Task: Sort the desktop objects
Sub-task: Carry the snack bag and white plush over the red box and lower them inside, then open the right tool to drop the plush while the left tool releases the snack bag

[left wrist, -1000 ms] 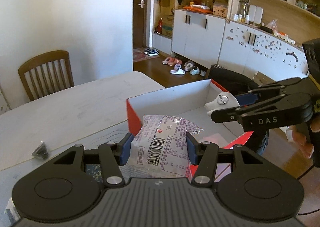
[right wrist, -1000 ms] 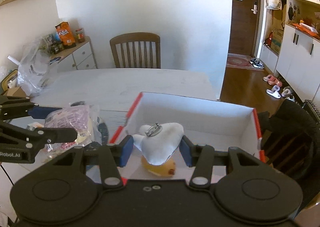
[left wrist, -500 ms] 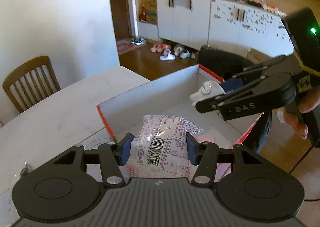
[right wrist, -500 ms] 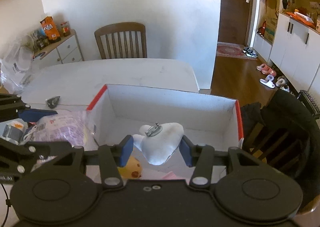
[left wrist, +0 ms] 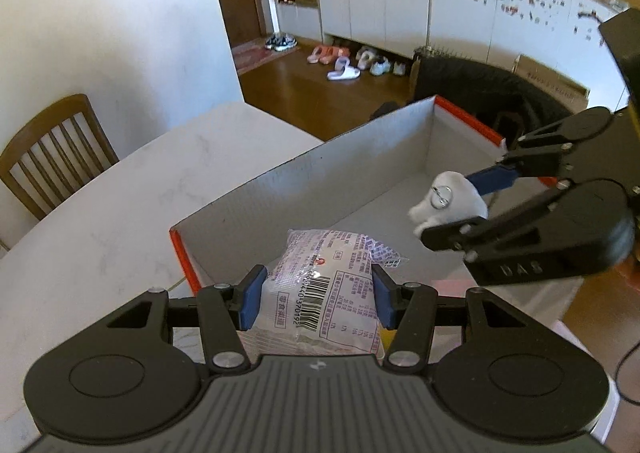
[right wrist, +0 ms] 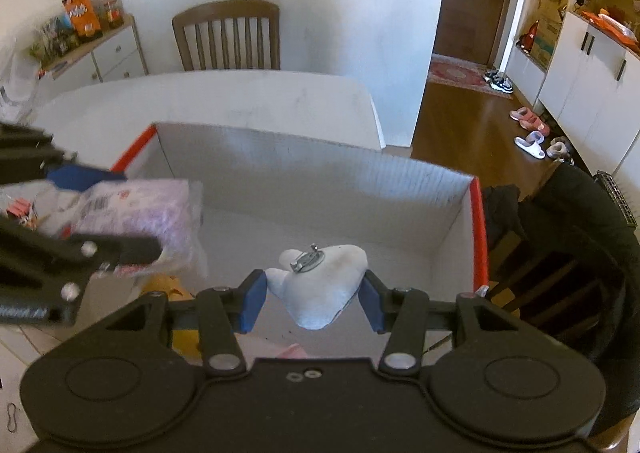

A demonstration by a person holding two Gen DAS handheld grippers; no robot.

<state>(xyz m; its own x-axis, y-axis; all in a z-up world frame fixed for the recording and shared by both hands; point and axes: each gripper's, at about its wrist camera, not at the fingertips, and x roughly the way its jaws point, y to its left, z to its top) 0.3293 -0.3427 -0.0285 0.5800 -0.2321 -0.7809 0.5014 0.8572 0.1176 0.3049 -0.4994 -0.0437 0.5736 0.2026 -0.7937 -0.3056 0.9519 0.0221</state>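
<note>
- On the white table [left wrist: 120, 221] sits an open cardboard box [left wrist: 320, 181] with white inner walls and an orange-red rim; both grippers hang over it.
- Inside the box, the right wrist view shows a yellow rounded object [right wrist: 172, 287] on the floor at about 8 o'clock of the white plush, and a bit of pink [right wrist: 294, 351] at 6 o'clock, half hidden by the gripper body.
- The left gripper [left wrist: 316, 299] is clamped at a narrow gap on a clear snack packet [left wrist: 324, 293] with purple print and a barcode, held above the box's near-left part.
- The right gripper [right wrist: 312, 301] squeezes a white heart-shaped plush [right wrist: 320, 293] with a metal clasp [right wrist: 306, 259] on top, held above the box interior.
- Only the left wrist view shows the right gripper [left wrist: 472, 209] from the side, at 3 o'clock, its blue pads on the plush [left wrist: 448, 203].
- Only the right wrist view shows the left gripper [right wrist: 104, 221] at 9 o'clock with the blurred packet [right wrist: 148, 217], plus a sideboard [right wrist: 100, 53] with snack boxes at 10 o'clock.
- A wooden chair [right wrist: 226, 37] stands at 12 o'clock behind the table.
</note>
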